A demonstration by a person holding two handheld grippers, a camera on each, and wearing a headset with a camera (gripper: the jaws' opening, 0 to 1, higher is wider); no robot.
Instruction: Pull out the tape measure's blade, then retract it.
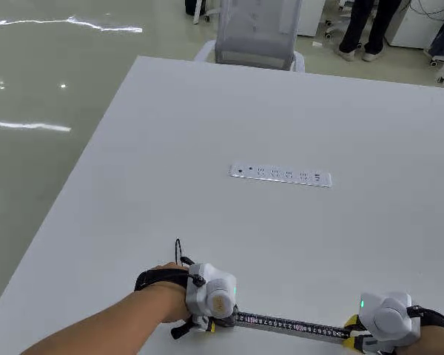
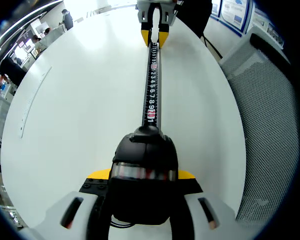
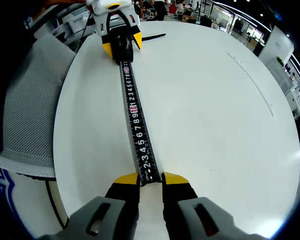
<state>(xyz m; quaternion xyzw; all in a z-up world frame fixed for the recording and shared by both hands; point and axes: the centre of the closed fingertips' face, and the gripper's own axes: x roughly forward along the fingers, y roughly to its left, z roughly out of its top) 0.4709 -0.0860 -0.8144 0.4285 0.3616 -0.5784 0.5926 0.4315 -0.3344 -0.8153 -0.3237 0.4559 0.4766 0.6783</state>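
At the near edge of the white worktop [image 1: 170,148], low in the head view, the two grippers face each other with the tape stretched between them. The left gripper [image 2: 142,176] sits at about 6 o'clock, with a person's hand [image 1: 163,292] behind it. Its jaws are closed partway around the black case of the tape measure [image 2: 146,150], the yellow pads [image 2: 97,175] pressed against either side of it. The right gripper [image 3: 151,179] is at about 5 o'clock. Its jaws are drawn almost together and pinch the free end of the blade [image 3: 135,115], which lies flat on the worktop, numbers up. In the right gripper view the blade runs straight toward 12 o'clock, up to the case in the left gripper. A thin black strap [image 3: 152,36] lies on the worktop just beside that gripper, at about 1 o'clock from it.

Farther across, near the middle of the worktop and well apart from the tape, a white power strip [image 1: 281,175] lies crosswise. At 12 o'clock beyond the far edge stands a grey mesh-backed chair [image 1: 255,33]. Past it, at about 1 o'clock, a person's legs [image 1: 362,26] stand on the glossy floor [image 1: 44,111].
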